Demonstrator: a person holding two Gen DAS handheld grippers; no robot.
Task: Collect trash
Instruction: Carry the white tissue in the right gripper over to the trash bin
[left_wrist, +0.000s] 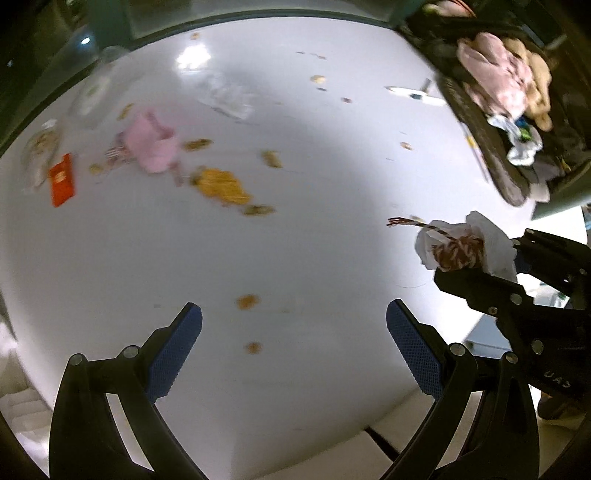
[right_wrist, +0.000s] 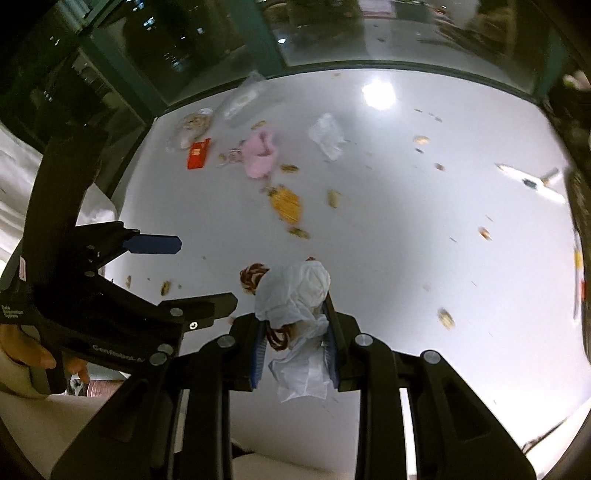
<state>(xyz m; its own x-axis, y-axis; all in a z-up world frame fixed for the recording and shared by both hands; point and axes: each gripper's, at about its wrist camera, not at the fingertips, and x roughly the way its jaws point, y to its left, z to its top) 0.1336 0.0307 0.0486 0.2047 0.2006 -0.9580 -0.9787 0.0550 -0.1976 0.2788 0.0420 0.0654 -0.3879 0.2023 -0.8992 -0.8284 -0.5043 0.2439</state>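
Observation:
My right gripper (right_wrist: 295, 325) is shut on a crumpled white tissue (right_wrist: 295, 291) wrapped around a red-and-white twisted string bundle (right_wrist: 253, 277), held above the white table (right_wrist: 406, 258). The same tissue wad (left_wrist: 480, 240) shows at the right of the left wrist view, in the right gripper (left_wrist: 491, 258). My left gripper (left_wrist: 293, 321) is open and holds nothing, above crumbs (left_wrist: 246, 301). On the far side of the table lie a pink crumpled tissue (left_wrist: 151, 146), an orange wrapper (left_wrist: 221, 186), a red packet (left_wrist: 62, 180) and a clear plastic wrapper (left_wrist: 225, 92).
A dark bag (left_wrist: 513, 122) stuffed with pink and beige trash sits at the table's right edge. Scattered nut shells and crumbs (right_wrist: 334, 198) dot the table. A white strip (right_wrist: 532, 181) lies at the right. Dark glass (right_wrist: 221, 48) bounds the far edge. A hand (right_wrist: 22, 347) holds the left gripper's handle.

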